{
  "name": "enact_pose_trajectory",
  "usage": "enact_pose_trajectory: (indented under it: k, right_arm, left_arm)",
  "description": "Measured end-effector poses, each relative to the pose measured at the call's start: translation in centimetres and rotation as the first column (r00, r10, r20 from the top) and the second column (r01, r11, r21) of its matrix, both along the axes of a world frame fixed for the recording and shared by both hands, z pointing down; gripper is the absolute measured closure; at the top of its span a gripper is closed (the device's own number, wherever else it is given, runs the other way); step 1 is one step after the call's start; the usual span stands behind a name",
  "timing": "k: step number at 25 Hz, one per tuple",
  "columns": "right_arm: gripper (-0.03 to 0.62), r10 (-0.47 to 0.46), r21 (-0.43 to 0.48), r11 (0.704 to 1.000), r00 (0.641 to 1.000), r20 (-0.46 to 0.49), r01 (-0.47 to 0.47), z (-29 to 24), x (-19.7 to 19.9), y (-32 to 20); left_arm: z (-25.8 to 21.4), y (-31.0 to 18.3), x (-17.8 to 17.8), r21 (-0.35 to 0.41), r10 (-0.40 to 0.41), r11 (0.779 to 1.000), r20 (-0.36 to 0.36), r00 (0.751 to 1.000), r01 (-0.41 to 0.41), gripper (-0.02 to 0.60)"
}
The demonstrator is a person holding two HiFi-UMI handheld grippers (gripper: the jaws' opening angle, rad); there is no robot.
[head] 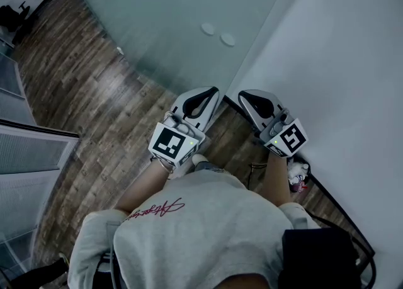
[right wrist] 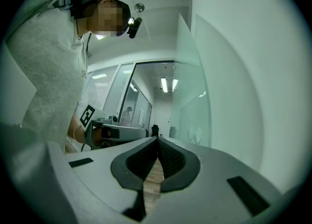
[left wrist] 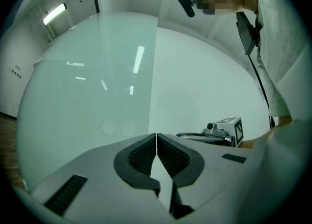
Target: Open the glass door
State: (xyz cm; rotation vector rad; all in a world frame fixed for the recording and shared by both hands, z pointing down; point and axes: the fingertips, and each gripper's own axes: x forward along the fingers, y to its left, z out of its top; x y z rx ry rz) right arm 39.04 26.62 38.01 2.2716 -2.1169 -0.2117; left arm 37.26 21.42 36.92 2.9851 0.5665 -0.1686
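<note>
left tool [left wrist: 156, 137], right tool [right wrist: 157, 140]: clenched, empty, near glass door [head: 170, 23]. risk: tips skid off smooth glass on push.

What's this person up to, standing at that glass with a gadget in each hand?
A person holds a two-jaw tool in each hand, facing a frosted glass door beside a white wall. The left gripper and right gripper both have their jaws together and hold nothing. They point side by side toward the door's edge next to the wall. The door's two round fittings lie further ahead, untouched. In the right gripper view, a corridor shows past the glass.
</note>
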Motion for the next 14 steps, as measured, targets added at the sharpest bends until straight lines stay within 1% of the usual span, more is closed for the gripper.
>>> enact_pose_trajectory:
  k: [9, 14]
  right_arm:
    - [0.576, -0.002, 0.000, 1.000, 1.000, -0.006, 0.002, -0.29, 0.23, 0.09]
    - [0.576, -0.003, 0.001, 1.000, 1.000, -0.009, 0.003, -0.44, -0.08, 0.02]
  left_arm:
    - [-0.42, -0.10, 0.19, 0.004, -0.009, 1.000, 0.003, 1.000, 0.009, 0.563]
    - [-0.36, -0.10, -0.06, 0.009, 0.001, 1.000, -0.016, 1.000, 0.000, 0.563]
